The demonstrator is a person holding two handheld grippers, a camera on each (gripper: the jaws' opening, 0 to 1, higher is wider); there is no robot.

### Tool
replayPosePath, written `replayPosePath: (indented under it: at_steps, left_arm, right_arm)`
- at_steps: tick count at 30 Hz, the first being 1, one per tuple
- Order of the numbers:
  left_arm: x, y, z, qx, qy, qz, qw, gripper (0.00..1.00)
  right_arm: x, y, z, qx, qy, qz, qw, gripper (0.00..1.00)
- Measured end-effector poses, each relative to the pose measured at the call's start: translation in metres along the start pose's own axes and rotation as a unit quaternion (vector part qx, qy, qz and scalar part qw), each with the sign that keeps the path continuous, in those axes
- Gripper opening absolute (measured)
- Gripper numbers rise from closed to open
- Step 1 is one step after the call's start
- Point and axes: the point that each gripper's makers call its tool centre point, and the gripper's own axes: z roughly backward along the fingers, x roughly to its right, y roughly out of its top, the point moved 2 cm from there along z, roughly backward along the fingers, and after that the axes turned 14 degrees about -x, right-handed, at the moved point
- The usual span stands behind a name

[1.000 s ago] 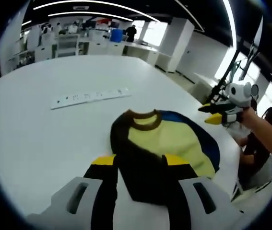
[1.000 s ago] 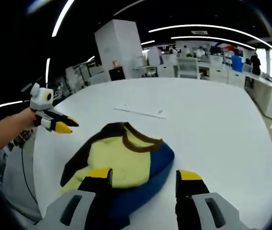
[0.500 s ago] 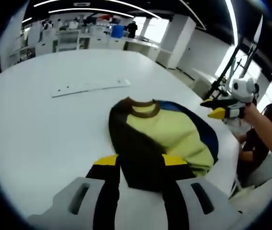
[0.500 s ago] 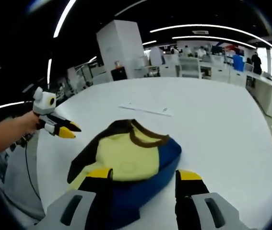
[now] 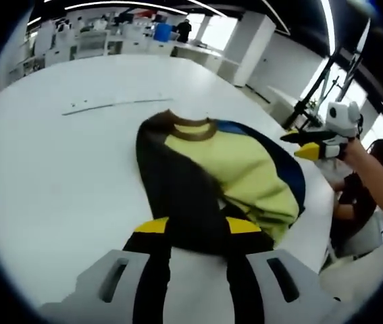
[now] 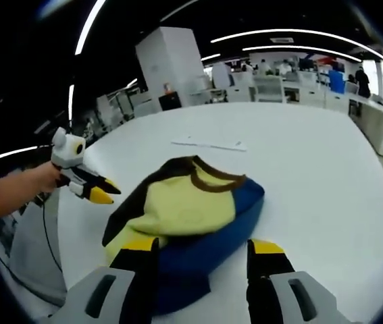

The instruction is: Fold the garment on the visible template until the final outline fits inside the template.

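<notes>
Garment: a folded sweatshirt of pale yellow, dark brown and blue cloth with a brown ribbed collar (image 5: 228, 179) (image 6: 188, 212) lies bunched in a rounded heap on the large white bench (image 5: 56, 175) (image 6: 313, 175), toward the bench's near edge in both views. Its collar points away from both cameras, the brown panel lies on the left gripper's side, and the blue panel curves round the right gripper's side.

On the bench well beyond the collar lies a thin white flat strip (image 5: 113, 104) (image 6: 208, 143), apart from the cloth.

The left hand-held gripper (image 5: 196, 233), grey with black jaws and yellow tips, stands with its jaws parted wide just at the brown near edge of the sweatshirt, gripping nothing; seen from the other side (image 6: 96, 191), it hovers beside the heap at the bench's edge, held in a person's hand (image 6: 39, 181).

The right hand-held gripper (image 6: 203, 248) has its jaws spread wide, straddling the blue near edge, clasping nothing; in the left gripper view (image 5: 313, 143) it hangs off to the side of the cloth, clear of it.
</notes>
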Motion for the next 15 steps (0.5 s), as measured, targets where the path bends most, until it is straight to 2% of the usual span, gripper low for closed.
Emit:
replayPosePath:
  at_steps: [7,15]
  left_arm:
    - [-0.002,-0.009,-0.007,-0.01,-0.005,0.005,0.9999,0.27]
    - [0.004,-0.019,-0.018,-0.021,-0.015,0.01,0.9996,0.23]
  right_arm:
    - [-0.007,-0.013,-0.004,0.0,0.019,-0.019,0.9996,0.47]
    - [-0.017,-0.026,-0.008,-0.01,0.032,-0.019,0.9993,0.42]
